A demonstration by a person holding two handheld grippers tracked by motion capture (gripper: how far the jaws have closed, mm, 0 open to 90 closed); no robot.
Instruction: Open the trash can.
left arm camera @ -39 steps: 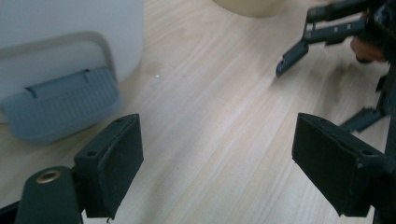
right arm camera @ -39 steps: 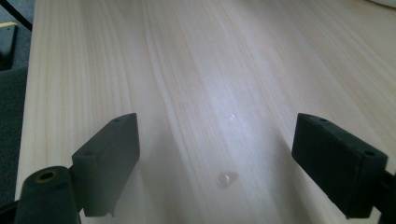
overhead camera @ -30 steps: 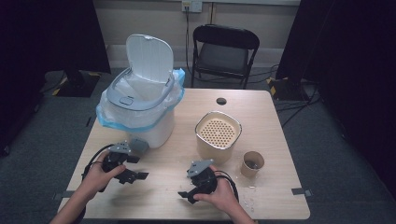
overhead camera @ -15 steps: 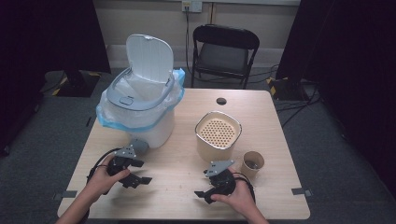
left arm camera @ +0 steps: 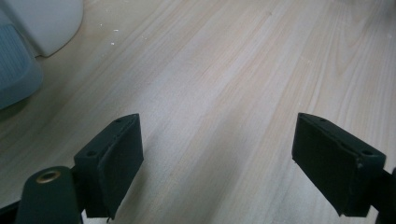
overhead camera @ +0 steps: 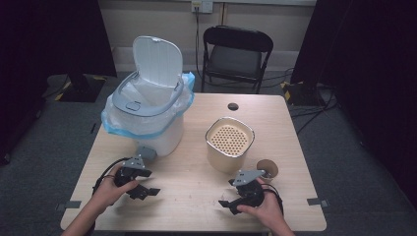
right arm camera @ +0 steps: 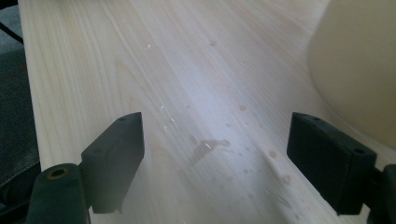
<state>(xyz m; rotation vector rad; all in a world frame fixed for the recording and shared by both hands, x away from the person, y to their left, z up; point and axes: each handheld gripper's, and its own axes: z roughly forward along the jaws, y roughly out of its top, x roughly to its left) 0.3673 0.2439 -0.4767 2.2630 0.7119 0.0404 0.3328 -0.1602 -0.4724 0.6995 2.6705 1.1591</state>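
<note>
I hold my left gripper (overhead camera: 145,191) low over the wooden table (overhead camera: 196,206), just in front of the white lidded bin (overhead camera: 147,118), which I take as my landmark. Its jaws stand wide apart with nothing but bare wood between them; in the left gripper view (left arm camera: 217,172) the bin's white base (left arm camera: 44,21) shows at the upper left, with the pale blue of its liner bag (left arm camera: 14,65) beside it. My right gripper (overhead camera: 230,205) sits well to the right of the bin, near the table's front edge, and its jaws are wide too, though they have just been closing a little, with nothing between them. In the right gripper view (right arm camera: 215,172) small pale specks and a smear lie on the wood ahead of the jaws; I cannot tell what they are, as that view is soft. The cream perforated-top container (overhead camera: 229,142) stands to the right of the bin, close behind my right gripper, and its wall (right arm camera: 359,65) shows at the right edge of the right gripper view. A small brown paper cup (overhead camera: 268,168) stands farther right of the bin, just beside that container and near my right hand (overhead camera: 265,211). The bin's lid (overhead camera: 157,61) stands raised at the back. My left hand (overhead camera: 110,189) grips its tool in front of the bin's left corner.
</note>
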